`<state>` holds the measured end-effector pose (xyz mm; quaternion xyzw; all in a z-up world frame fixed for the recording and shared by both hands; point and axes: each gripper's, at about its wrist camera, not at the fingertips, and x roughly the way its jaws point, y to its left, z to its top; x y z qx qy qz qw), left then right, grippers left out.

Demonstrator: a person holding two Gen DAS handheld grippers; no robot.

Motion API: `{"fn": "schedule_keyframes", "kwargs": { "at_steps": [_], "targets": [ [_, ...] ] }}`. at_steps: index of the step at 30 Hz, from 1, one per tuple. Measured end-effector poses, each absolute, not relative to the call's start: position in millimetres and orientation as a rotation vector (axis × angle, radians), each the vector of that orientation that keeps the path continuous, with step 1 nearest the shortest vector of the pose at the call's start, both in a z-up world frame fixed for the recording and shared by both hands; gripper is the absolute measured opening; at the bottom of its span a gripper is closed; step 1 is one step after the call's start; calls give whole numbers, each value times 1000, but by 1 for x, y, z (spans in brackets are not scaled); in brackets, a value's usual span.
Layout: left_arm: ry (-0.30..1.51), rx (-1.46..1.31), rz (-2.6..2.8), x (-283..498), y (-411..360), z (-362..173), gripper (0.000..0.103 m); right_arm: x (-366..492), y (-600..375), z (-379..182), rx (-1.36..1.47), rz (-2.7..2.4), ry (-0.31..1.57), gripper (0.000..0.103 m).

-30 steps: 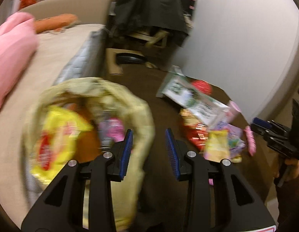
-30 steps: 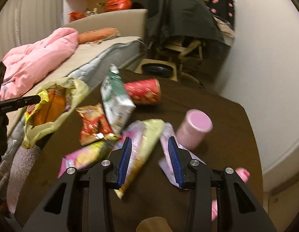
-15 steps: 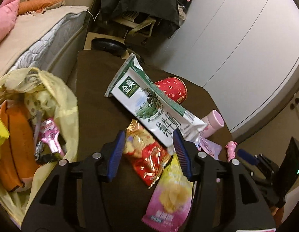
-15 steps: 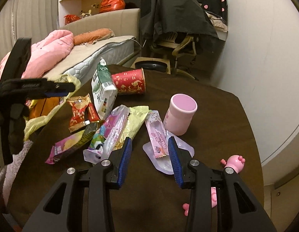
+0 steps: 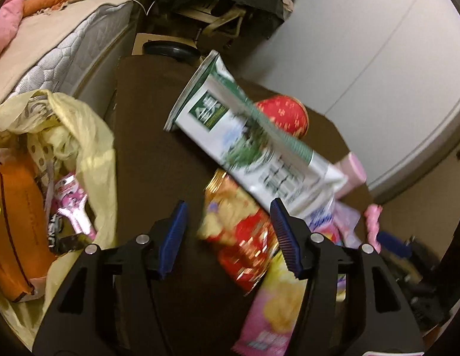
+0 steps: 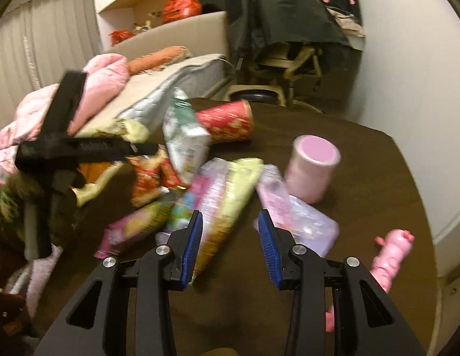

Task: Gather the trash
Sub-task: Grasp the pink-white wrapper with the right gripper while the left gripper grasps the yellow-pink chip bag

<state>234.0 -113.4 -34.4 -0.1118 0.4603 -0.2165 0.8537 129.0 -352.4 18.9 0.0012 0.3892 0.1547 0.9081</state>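
Note:
My left gripper hovers low over the brown table, its jaws opening. A red snack packet lies between the blue pads, and they do not press on it. Behind the packet lie a white-and-green bag and a red paper cup. A yellow trash bag holding wrappers gapes at the left. My right gripper is open with nothing in it, above a yellow-green wrapper and a pink wrapper. The same red packet shows in the right wrist view.
A pink cup stands at the right of the pile beside a clear pouch. A pink pig toy lies near the table's right edge. A bed with a pink blanket runs along the left, and a draped chair stands behind the table.
My left gripper has swung right from over the yellow bag to the pile on the table and its jaws have widened. The right gripper has tilted further down over the wrappers, its jaws unchanged.

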Motion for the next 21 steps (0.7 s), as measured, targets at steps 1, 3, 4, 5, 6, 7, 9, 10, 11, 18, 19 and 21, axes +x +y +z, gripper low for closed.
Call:
{"fn": "schedule_keyframes", "kwargs": {
  "at_steps": [1,3,4,5,6,7,9,10,11,18,19,21],
  "targets": [
    [967,-230,-455,231,-110,-36,55,131,-347,19,3,336,805,37],
    [963,-234,-461,226,-103,-35,55,136,-332,16,-26,357,814,37],
    [961,-235,-464,222,-100,-34,55,139,-324,12,-50,360,825,37],
    [959,-234,-468,219,-98,-33,55,142,-321,9,-63,360,834,37],
    [956,-229,-477,214,-97,-32,55,145,-317,3,-79,353,850,37],
    [953,-217,-485,210,-96,-31,55,149,-314,-3,-94,333,873,37],
    [946,-185,-494,200,-97,-29,55,152,-314,-10,-99,308,894,35],
    [942,-167,-503,194,-98,-28,55,152,-317,-13,-91,300,896,30],
    [940,-153,-511,188,-99,-28,55,150,-320,-13,-83,298,897,26],
    [936,-26,-577,150,-126,-34,50,128,-344,5,-72,253,847,9],
    [940,-8,-571,148,-131,-37,48,126,-348,7,-71,245,841,9],
    [963,14,-559,145,-138,-44,44,120,-357,12,-63,221,834,9]
  ]
}}
